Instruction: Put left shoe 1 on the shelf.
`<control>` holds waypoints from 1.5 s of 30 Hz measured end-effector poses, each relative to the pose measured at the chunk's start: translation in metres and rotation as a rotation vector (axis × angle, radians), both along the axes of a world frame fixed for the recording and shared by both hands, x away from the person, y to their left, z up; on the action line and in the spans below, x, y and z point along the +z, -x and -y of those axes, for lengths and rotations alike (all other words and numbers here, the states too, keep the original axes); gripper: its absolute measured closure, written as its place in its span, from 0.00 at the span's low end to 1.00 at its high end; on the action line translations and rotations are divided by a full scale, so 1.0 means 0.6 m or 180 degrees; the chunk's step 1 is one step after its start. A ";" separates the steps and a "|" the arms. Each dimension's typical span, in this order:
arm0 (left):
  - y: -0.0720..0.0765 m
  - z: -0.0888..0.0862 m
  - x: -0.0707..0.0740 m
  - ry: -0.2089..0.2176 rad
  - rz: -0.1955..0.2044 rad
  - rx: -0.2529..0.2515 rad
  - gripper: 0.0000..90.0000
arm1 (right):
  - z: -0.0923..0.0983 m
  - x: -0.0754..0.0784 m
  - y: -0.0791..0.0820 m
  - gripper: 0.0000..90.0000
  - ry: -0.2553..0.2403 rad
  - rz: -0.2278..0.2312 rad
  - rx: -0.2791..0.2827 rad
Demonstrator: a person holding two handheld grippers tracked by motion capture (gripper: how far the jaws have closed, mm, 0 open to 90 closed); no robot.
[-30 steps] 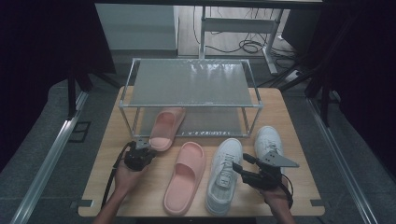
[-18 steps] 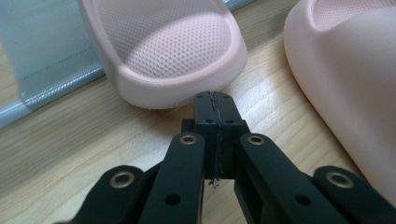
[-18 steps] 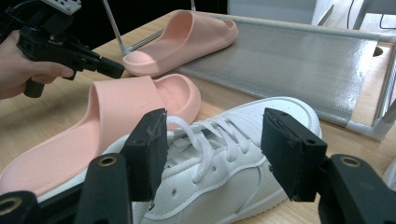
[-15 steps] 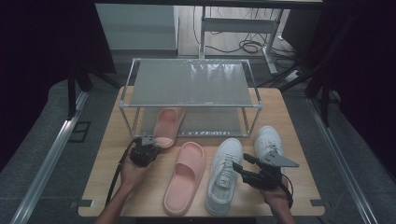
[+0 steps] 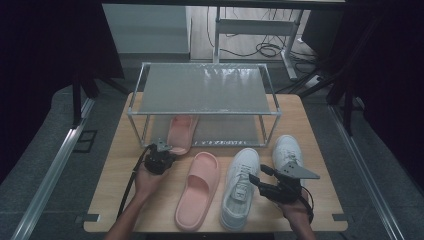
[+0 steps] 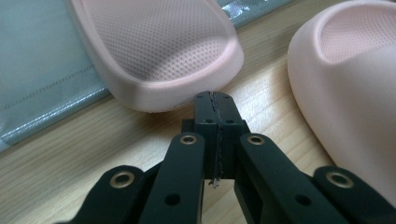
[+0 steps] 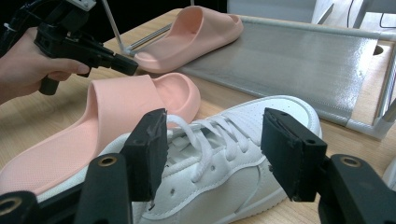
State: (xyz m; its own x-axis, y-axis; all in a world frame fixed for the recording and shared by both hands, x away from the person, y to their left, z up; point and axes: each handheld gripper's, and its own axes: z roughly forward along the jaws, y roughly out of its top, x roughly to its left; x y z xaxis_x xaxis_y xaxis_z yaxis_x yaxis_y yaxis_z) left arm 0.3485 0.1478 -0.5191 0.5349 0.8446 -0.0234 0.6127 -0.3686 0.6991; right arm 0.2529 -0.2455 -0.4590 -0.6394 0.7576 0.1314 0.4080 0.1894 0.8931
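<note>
Left gripper (image 5: 161, 150) is seen at the heel of the far pink slipper (image 5: 181, 131); its jaws are closed flat on each other, nothing is clamped between them; in the left gripper view the closed tip (image 6: 215, 103) is placed right at the slipper's rounded heel edge (image 6: 168, 51), touching or just short of it, which cannot be told

That slipper is laid partly on the lower shelf of the wire rack (image 5: 205, 89), toe under the top shelf, heel hanging out onto the wooden table (image 5: 117, 165); the grey shelf liner (image 6: 42, 70) is seen under it in the left gripper view

Second pink slipper (image 5: 198, 189) is laid flat on the table just beside the left gripper, toe toward the rack; its toe band is seen at the right edge of the left gripper view (image 6: 355, 88)

Right gripper (image 5: 256, 180) is held wide, nothing gripped; in the right gripper view the two jaws are spread either side of the white sneaker (image 7: 224, 154), pads apart from it, laces seen between them; the sneaker is laid between the near slipper and a second white sneaker (image 5: 287, 150), which is set near the rack's right front leg

Left hand (image 7: 28, 60) with its gripper is also caught in the right gripper view, tip pointed at the far slipper's heel (image 7: 187, 35)
</note>
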 end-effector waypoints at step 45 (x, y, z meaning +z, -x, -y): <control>-0.071 0.043 -0.008 0.0062 0.0042 0.0204 1.00 | 0.004 0.000 -0.001 0.47 0.0003 0.0030 -0.0041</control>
